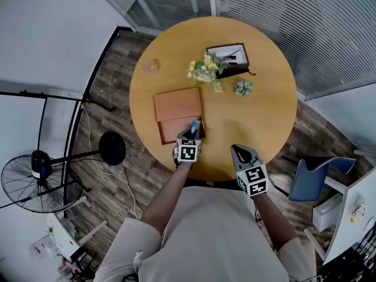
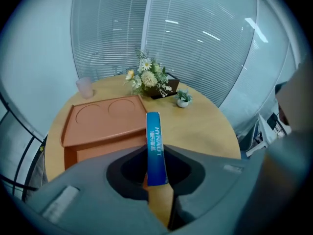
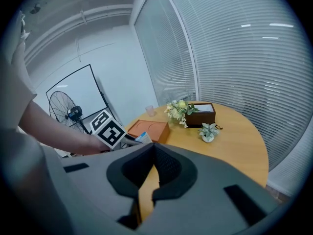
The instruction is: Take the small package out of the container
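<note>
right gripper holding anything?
No, the right gripper has its jaws closed together with nothing between them.

Head view: up high and staring steeply down. The whole round worktop [image 1: 264, 116] is in frame, the person's torso [image 1: 217, 234] fills the bottom edge, and a fan [image 1: 35, 181] stands on the floor off left. This is the farthest camera.
Left gripper view: riding the left hand-held gripper [image 1: 192, 131], low and tight at the near rim, facing across the orange container [image 2: 102, 119] to the window blinds [image 2: 195, 43].
Right gripper view: riding the right hand-held gripper [image 1: 242, 150] at the near rim, facing across the worktop, with the person's left arm [image 3: 54, 126] at its left.
Shared: all three catch the container, the flowers [image 1: 205, 69] and the small potted plant [image 1: 242, 87]. Head and right gripper views both catch the fan.
</note>
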{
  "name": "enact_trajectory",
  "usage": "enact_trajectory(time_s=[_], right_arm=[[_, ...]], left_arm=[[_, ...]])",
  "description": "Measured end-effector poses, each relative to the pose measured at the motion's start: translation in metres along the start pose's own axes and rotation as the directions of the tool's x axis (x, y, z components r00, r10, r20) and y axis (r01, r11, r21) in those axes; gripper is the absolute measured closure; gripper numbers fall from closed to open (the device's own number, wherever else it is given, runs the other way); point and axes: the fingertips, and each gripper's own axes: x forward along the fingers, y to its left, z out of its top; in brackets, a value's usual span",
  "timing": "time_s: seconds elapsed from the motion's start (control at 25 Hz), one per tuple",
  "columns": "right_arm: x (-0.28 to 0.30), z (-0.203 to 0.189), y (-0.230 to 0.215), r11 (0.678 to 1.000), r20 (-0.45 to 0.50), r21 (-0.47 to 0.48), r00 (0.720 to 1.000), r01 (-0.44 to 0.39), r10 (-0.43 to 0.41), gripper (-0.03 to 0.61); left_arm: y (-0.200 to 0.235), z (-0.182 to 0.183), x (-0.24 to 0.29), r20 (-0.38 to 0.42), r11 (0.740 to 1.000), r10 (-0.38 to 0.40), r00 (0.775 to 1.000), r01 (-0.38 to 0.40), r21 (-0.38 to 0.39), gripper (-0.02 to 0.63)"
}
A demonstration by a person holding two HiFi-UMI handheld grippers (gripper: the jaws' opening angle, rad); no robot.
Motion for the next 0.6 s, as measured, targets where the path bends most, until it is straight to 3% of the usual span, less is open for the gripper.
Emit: enact_trajectory(time_s=[0.32, 0.6], right_arm=[[-0.006, 0.003, 0.006, 1.0, 0.027, -0.025, 1.0, -0.015, 0.016, 0.575], [-0.021, 0.032, 0.017, 0.998, 0.1, -0.056, 0.995, 0.035, -0.03, 0.575]], left_arm=[[0.005, 0.028, -0.048, 0.133, 0.999, 0.03, 0.991, -0.026, -0.032, 0.54], [0.012, 0.064, -0.127, 0.303, 0.999, 0.012, 0.953, -0.002, -0.033, 0.54]])
